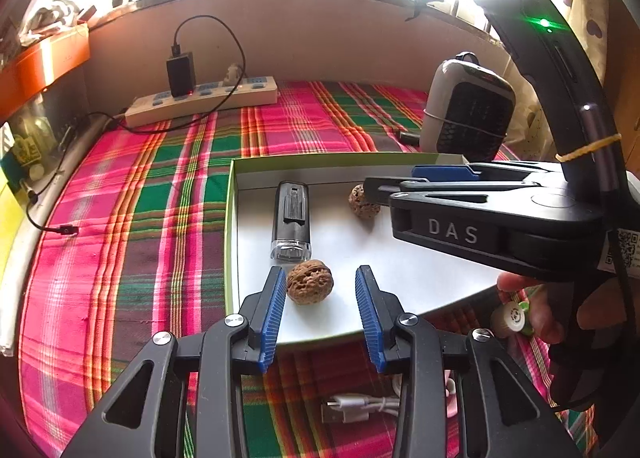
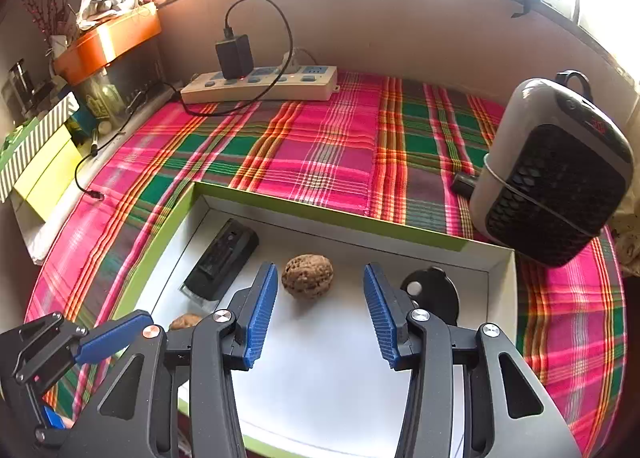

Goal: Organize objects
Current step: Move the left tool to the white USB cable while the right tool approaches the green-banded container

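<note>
A shallow box with a green rim (image 1: 230, 218) (image 2: 168, 234) and white floor lies on the plaid cloth. In it are a black lighter-like device (image 1: 291, 218) (image 2: 224, 262), two walnuts and a black round part (image 2: 436, 290). My left gripper (image 1: 320, 278) is open over the box's near edge, with the near walnut (image 1: 310, 281) just inside its left finger. My right gripper (image 2: 320, 286) is open and empty, with the far walnut (image 2: 307, 275) (image 1: 362, 202) just ahead of its fingertips. The right gripper's body (image 1: 480, 218) crosses the left wrist view.
A white power strip (image 1: 200, 100) (image 2: 260, 84) with a black charger stands at the back wall. A grey and black heater-like unit (image 1: 468, 110) (image 2: 556, 174) stands at the right. A white cable (image 1: 360, 406) lies near the front edge. Boxes and clutter fill the left shelf (image 2: 44, 154).
</note>
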